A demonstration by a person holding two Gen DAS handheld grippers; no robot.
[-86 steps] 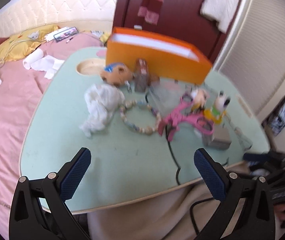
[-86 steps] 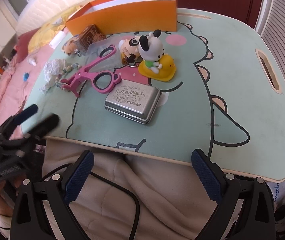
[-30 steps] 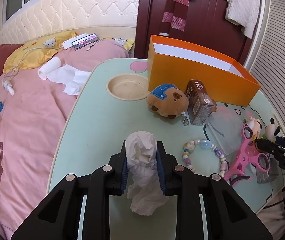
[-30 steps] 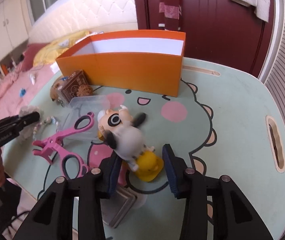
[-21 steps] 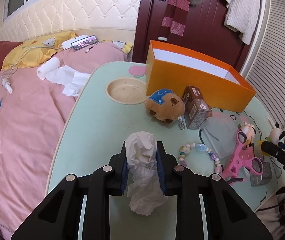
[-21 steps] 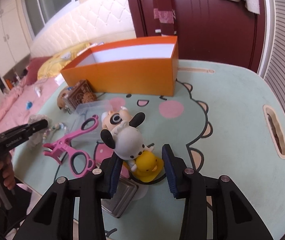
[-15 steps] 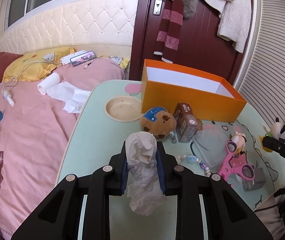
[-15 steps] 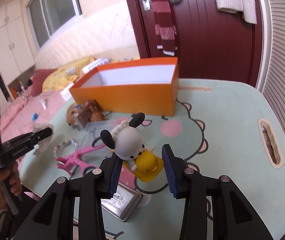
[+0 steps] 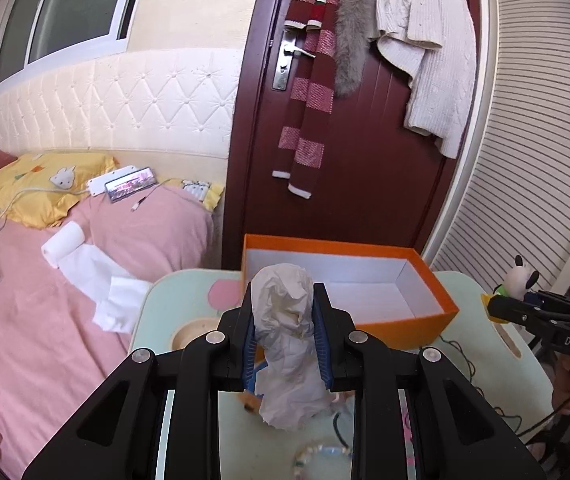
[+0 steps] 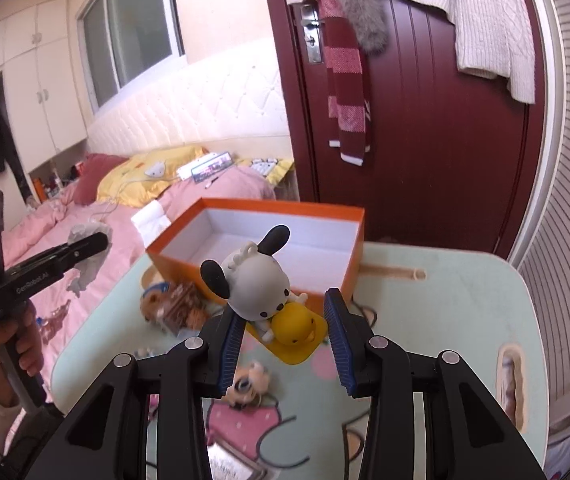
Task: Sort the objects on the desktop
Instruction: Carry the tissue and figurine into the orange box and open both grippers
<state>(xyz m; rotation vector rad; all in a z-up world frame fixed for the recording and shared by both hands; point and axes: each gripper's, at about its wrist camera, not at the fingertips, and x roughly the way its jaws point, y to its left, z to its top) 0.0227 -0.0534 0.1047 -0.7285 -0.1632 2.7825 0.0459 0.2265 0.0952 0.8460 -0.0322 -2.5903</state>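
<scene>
You are holding the crumpled tissue (image 9: 285, 344) clenched in your left fingers (image 9: 250, 340) and the dog figurine (image 10: 263, 298) in your right fingers (image 10: 335, 336), both facing the open orange box (image 10: 269, 248) lying just ahead, its long side across your reach.

Readable on the left gripper (image 10: 89, 246), along its black side facing the orange box (image 10: 261, 248): "GenRoboAI". Readable on the right gripper (image 9: 525, 310), on its black body just right of the same box: only "DAS", the rest cut off.
</scene>
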